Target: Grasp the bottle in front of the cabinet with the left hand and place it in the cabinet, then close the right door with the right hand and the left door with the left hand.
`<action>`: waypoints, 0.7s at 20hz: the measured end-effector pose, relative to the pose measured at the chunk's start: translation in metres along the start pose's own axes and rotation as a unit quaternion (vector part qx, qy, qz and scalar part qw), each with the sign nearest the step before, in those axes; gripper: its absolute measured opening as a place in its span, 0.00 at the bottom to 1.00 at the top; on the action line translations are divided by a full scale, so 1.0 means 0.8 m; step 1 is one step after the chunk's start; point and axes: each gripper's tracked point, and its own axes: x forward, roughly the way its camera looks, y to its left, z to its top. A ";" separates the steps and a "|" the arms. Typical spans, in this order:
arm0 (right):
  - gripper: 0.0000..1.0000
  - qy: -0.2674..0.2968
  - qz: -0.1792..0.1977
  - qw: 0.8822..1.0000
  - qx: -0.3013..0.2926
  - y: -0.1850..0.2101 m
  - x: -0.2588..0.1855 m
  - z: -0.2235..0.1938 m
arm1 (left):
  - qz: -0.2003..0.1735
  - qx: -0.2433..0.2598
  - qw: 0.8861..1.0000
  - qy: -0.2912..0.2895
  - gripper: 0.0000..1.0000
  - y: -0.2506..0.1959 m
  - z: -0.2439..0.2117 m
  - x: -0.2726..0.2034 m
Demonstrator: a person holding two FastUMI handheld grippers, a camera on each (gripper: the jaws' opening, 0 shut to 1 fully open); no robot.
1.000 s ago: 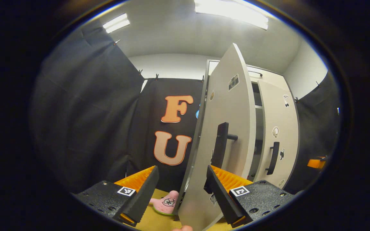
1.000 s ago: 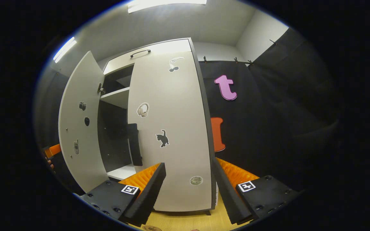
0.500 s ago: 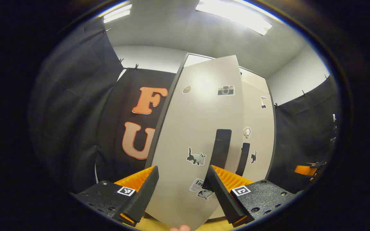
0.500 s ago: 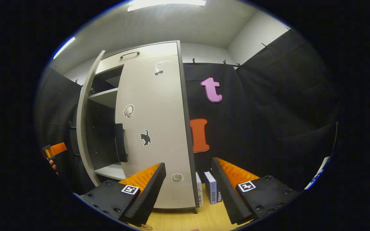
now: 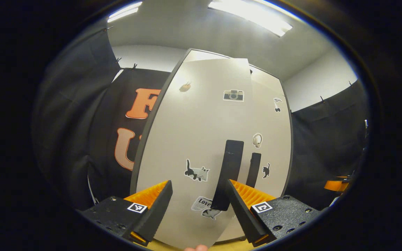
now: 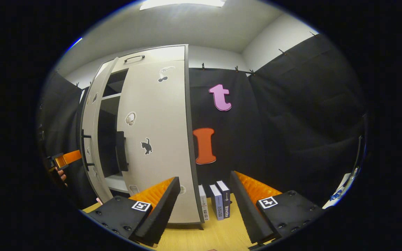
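Cabinet [image 5: 201, 139] door, "Love" sticker [image 5: 201, 203]

Pale cabinet [image 6: 173, 52]: right door [image 6: 159, 139] shut, left door [image 5: 194, 139] seemingly ajar.

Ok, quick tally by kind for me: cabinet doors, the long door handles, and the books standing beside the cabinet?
Cabinet doors: 2 (left door, right door)
Long door handles: 2 (left door handle, right door handle)
Books: 3 (left book, middle book, right book)
Total: 7
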 end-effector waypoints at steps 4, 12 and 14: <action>0.96 0.008 -0.014 1.000 -0.006 -0.014 -0.005 -0.010 | 0.005 -0.006 1.000 0.003 0.94 -0.006 -0.012 0.021; 0.96 0.021 -0.027 0.999 0.001 -0.033 -0.005 -0.026 | 0.005 -0.010 1.000 0.005 0.94 -0.017 -0.030 0.065; 0.96 0.027 -0.028 0.999 -0.002 -0.035 0.001 -0.031 | 0.005 -0.012 1.000 0.005 0.94 -0.016 -0.033 0.071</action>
